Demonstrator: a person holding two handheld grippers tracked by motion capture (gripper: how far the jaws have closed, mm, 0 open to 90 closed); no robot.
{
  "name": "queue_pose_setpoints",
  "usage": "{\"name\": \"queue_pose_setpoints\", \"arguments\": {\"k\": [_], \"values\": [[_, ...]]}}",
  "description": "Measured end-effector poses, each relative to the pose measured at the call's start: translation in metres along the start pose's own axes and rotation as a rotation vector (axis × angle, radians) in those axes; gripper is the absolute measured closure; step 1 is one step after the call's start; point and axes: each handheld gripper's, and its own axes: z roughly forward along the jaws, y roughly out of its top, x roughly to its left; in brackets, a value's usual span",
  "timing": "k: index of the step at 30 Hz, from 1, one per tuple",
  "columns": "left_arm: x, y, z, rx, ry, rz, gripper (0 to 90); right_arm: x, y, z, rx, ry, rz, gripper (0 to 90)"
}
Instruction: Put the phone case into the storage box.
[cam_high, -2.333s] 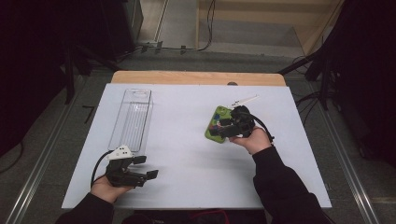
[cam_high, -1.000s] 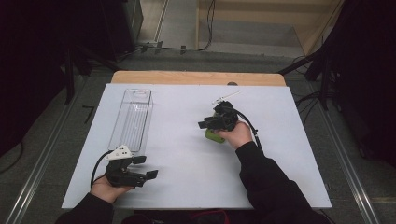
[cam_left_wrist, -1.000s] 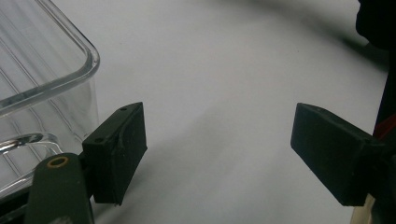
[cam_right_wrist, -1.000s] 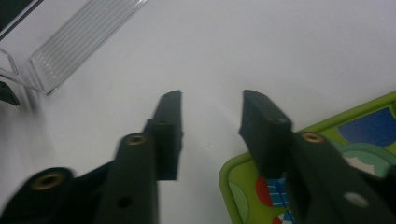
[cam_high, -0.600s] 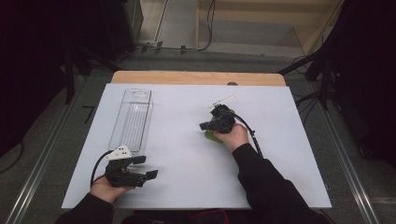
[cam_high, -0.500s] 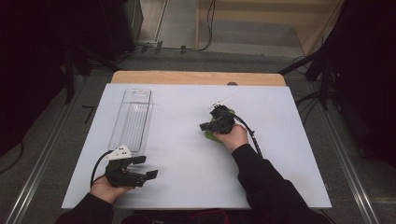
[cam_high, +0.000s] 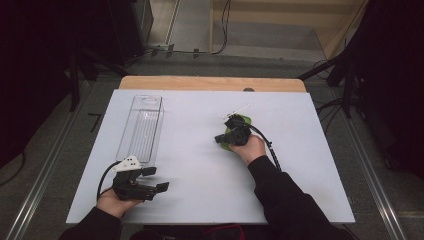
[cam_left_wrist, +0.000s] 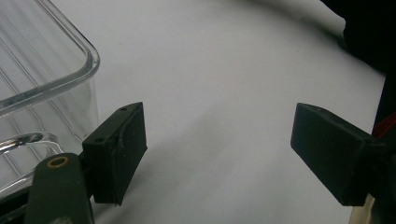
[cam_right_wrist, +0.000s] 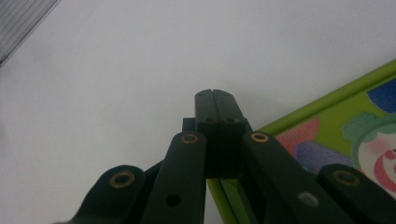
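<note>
Green picture card (cam_right_wrist: 345, 116) flat on white table (cam_high: 200, 165), mid-right. Right gripper (cam_right_wrist: 216, 95) jaws closed together, just closing; card edge possibly pinched underneath, hard to tell. Left gripper (cam_left_wrist: 217, 156) open, empty, beside clear bin (cam_high: 142, 125).

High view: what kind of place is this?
Probably a lab or studio recording rig, not a home: a white table ringed by dark curtains, cables on a bare floor, and metal rails alongside.
</note>
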Motion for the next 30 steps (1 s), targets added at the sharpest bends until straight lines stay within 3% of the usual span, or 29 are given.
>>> {"name": "queue_pose_setpoints", "arguments": {"k": [22,30], "values": [[0.001,0.000,0.000,-0.001,-0.003,0.000,19.2,-0.014,-0.025,-0.022,0.006,-0.015,0.034,87.8],[0.000,0.001,0.001,-0.001,-0.003,0.001,19.2,-0.025,-0.035,-0.031,0.019,-0.043,0.063,87.8]]}}
